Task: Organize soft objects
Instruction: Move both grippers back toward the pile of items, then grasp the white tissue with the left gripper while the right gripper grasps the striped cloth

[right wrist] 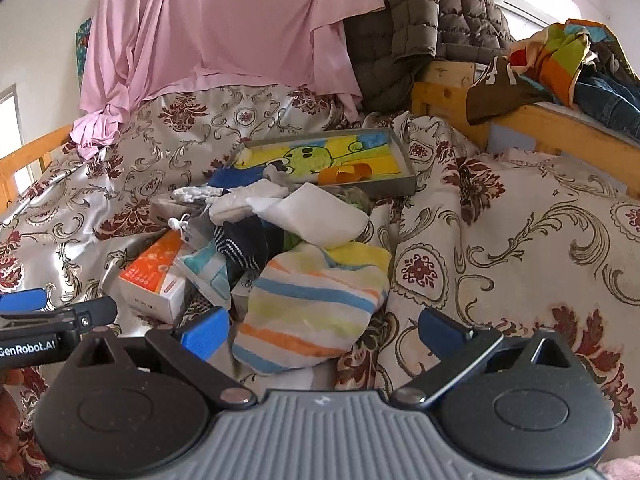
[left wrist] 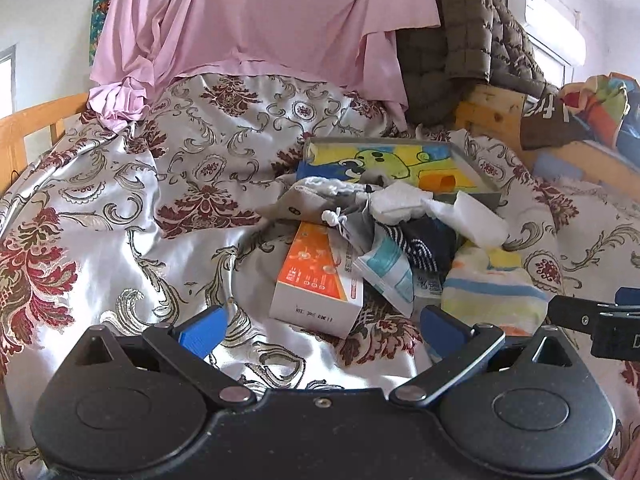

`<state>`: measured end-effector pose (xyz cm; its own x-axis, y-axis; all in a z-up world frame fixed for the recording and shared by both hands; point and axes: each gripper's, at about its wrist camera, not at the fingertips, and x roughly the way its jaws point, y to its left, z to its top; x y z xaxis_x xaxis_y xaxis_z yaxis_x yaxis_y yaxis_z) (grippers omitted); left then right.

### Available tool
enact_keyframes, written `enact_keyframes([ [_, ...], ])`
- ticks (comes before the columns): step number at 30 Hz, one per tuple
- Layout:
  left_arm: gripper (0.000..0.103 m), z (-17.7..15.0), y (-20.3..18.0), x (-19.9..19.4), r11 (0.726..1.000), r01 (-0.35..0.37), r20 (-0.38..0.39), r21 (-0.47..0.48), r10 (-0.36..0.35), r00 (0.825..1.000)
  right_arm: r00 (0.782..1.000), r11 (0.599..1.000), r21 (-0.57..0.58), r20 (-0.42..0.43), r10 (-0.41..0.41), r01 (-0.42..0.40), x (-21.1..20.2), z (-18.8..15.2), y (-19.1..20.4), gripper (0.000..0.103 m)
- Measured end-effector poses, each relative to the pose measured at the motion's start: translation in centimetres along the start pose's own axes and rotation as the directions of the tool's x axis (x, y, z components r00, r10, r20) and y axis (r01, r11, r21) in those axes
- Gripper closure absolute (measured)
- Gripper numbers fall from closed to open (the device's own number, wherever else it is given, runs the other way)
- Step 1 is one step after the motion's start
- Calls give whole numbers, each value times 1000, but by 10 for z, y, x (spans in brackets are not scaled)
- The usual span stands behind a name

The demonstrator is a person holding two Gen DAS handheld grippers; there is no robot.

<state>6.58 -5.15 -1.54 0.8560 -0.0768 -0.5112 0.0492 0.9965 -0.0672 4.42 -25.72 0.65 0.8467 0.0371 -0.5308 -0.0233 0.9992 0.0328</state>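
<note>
A heap of soft things lies on the floral bedspread [left wrist: 120,200]: a striped towel [right wrist: 312,304] [left wrist: 492,284], white socks [right wrist: 316,216] [left wrist: 404,200], a navy striped sock [right wrist: 240,244] [left wrist: 424,248] and a grey pouch with a white cord [left wrist: 320,204]. A grey tray [right wrist: 400,184] [left wrist: 472,160] holding a yellow cartoon cloth [right wrist: 320,152] lies behind the heap. My left gripper [left wrist: 324,328] is open and empty, just short of an orange box [left wrist: 316,276]. My right gripper [right wrist: 324,332] is open and empty, its jaws on either side of the striped towel's near end.
The orange and white box [right wrist: 156,276] and a teal packet [right wrist: 208,268] lie in the heap. A pink sheet [right wrist: 224,28] and a brown quilted jacket [right wrist: 420,20] hang at the back. Wooden bed rails [right wrist: 560,128] carry bundled clothes [right wrist: 560,52] at the right.
</note>
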Motion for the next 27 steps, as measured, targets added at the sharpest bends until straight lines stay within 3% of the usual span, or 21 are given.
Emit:
enact_keyframes([
  [17,1,15,-12,31,997,-14,-27,74,16,1000,995,997,81,-100,-1,9,21,3,-12,0],
  [22,1,35,-24,42,991,15,-4,134,-14,1000,993,994,110,-121,-4,17,28,11,-19,0],
  [27,1,65,-37,57,983,91,19,159,-95,995,999,981,195,-53,-12,22,30,23,-39,0],
])
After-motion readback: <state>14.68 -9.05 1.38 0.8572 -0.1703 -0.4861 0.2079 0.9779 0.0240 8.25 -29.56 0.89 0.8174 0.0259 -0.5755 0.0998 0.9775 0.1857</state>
